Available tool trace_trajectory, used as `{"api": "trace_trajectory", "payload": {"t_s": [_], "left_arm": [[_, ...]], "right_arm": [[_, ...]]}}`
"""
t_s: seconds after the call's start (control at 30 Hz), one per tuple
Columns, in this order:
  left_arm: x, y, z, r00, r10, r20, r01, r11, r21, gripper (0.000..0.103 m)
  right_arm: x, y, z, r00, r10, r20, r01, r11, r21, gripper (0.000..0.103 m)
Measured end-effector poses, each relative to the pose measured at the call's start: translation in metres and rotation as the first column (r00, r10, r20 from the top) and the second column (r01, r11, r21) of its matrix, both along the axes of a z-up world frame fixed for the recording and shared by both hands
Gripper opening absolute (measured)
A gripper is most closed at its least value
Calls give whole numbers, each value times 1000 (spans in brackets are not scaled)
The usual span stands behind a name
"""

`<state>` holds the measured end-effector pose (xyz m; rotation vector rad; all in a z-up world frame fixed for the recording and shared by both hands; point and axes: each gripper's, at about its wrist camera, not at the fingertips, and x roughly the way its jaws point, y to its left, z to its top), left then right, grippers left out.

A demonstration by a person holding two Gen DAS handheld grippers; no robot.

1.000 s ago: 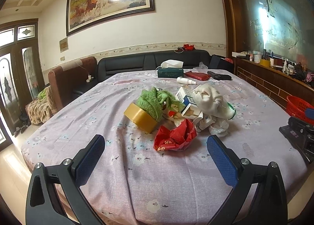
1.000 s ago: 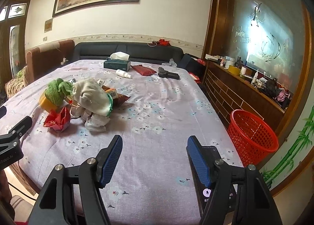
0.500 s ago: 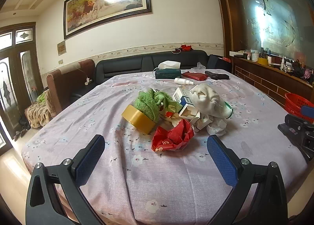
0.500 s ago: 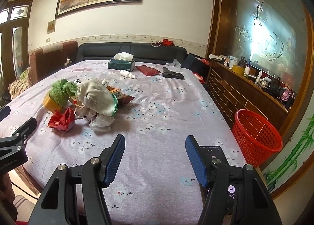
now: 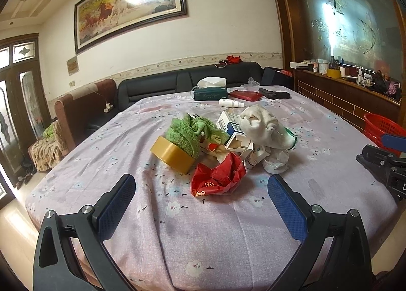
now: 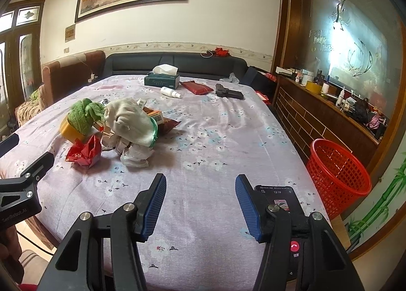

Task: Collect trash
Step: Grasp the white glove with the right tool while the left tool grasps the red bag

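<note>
Nothing collected yet: trash pile (image 5: 228, 143) sits mid-counter (image 5: 203, 240), red wrapper (image 5: 218, 176) nearest my left claw (image 5: 200, 204), which gapes wide, empty. Right claw (image 6: 200, 202) closing on nothing. Only right view shows the red basket (image 6: 337, 171) fully, plus a phone (image 6: 279, 197).

Landmark: tissue box (image 6: 162, 79), far end of table.
Spray bottle (image 6: 171, 92): just before it.
Red pouch (image 6: 196, 87): beside it.
Phone (image 6: 281, 201): well apart, near edge.

A home living room: black sofa (image 5: 177, 80), framed horse painting (image 5: 129, 4), cloth-covered table (image 5: 203, 227), tissue box (image 5: 210, 91).
</note>
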<state>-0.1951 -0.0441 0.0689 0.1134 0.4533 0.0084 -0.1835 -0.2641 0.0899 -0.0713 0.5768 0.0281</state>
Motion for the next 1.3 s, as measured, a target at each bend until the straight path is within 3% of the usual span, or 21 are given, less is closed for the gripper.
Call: {"api": "trace_trajectory", "payload": {"t_s": [0.2,0.33,0.53,0.63,0.7,0.83,0.9,1.0,1.03,1.07,1.1,1.23,1.3], "left_arm": [[17,27,3,999,12,-50,-14,998,-53,103],[26,39,4,997,-2,-77,-6,996,-92,103],[46,40,3,986,-106,-132,89,987,-132,99],[67,34,-4,949,-218,-229,180,968,-176,99],[80,27,-12,934,-247,-258,210,964,-166,99],[107,12,-32,914,-232,-334,213,973,-93,99],[118,9,-39,894,-255,-368,228,967,-114,99],[126,2,-46,892,-235,-386,222,972,-79,99],[128,-1,-48,888,-235,-395,227,972,-67,91],[132,-3,-51,885,-230,-405,224,973,-62,72],[135,-3,-53,880,-226,-419,219,974,-65,62],[139,4,-54,876,-244,-416,212,970,-122,40],[134,12,-49,886,-249,-392,200,966,-162,38]], "right_arm": [[10,-5,0,990,138,-23,-134,983,127,58],[23,-2,-1,973,225,-47,-210,952,223,58],[41,23,13,939,343,-18,-333,921,204,58],[56,33,18,932,362,-8,-355,918,179,58],[68,35,19,941,337,-16,-330,931,158,58],[81,26,20,946,324,-32,-308,923,232,58],[83,23,19,948,315,-36,-298,924,240,58],[87,22,16,948,316,-50,-296,925,238,58],[89,22,14,946,319,-59,-296,923,245,59],[91,22,13,942,330,-65,-304,918,255,59],[92,23,13,939,336,-68,-309,915,258,59],[98,32,13,935,350,-54,-329,914,237,65],[103,38,13,932,360,-49,-340,912,230,66]]}}
